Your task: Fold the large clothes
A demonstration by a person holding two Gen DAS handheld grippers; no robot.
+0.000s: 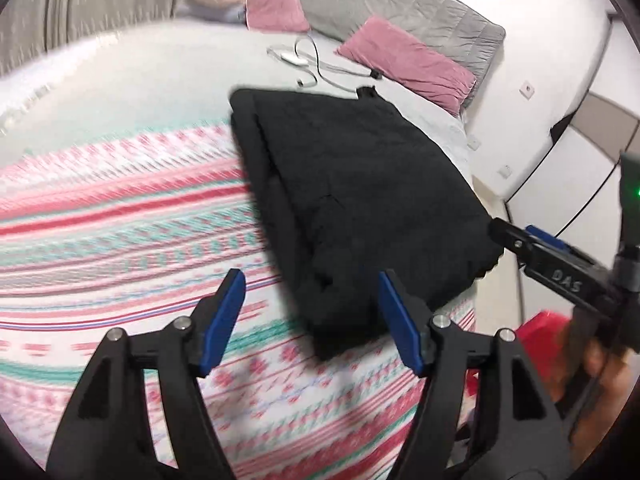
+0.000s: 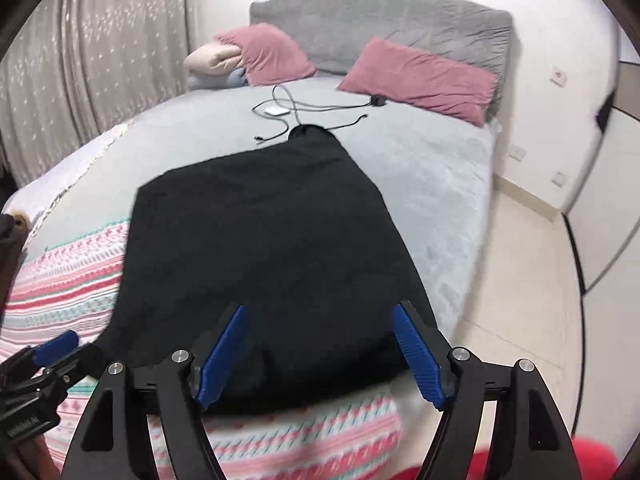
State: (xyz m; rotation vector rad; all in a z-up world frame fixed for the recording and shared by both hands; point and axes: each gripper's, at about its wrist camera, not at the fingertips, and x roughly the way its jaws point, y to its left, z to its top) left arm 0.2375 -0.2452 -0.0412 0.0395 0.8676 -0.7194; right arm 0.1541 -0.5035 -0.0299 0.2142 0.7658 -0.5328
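A black garment (image 1: 360, 200) (image 2: 260, 240) lies folded flat on the bed, partly on the striped pink-and-teal blanket (image 1: 120, 220) (image 2: 60, 280) and partly on the grey sheet (image 2: 440, 200). My left gripper (image 1: 310, 280) stands open over the garment's near left corner, its blue pads (image 1: 224, 320) apart and pressing on nothing. My right gripper (image 2: 320, 312) is open above the garment's near edge, the cloth below its spread fingers (image 2: 416, 352). Each gripper also shows in the other's view: the right gripper (image 1: 516, 240) at the garment's right side, the left gripper (image 2: 60, 344) at its left.
Two pink pillows (image 2: 420, 76) (image 2: 272, 54) lean on the grey headboard (image 2: 380, 24). A white charger with cables (image 2: 276, 111) lies beyond the garment. A curtain (image 2: 80, 72) hangs at left. Tiled floor (image 2: 520, 280) and wardrobe doors (image 2: 600, 200) are right. Something red (image 2: 580, 456) sits at the lower right.
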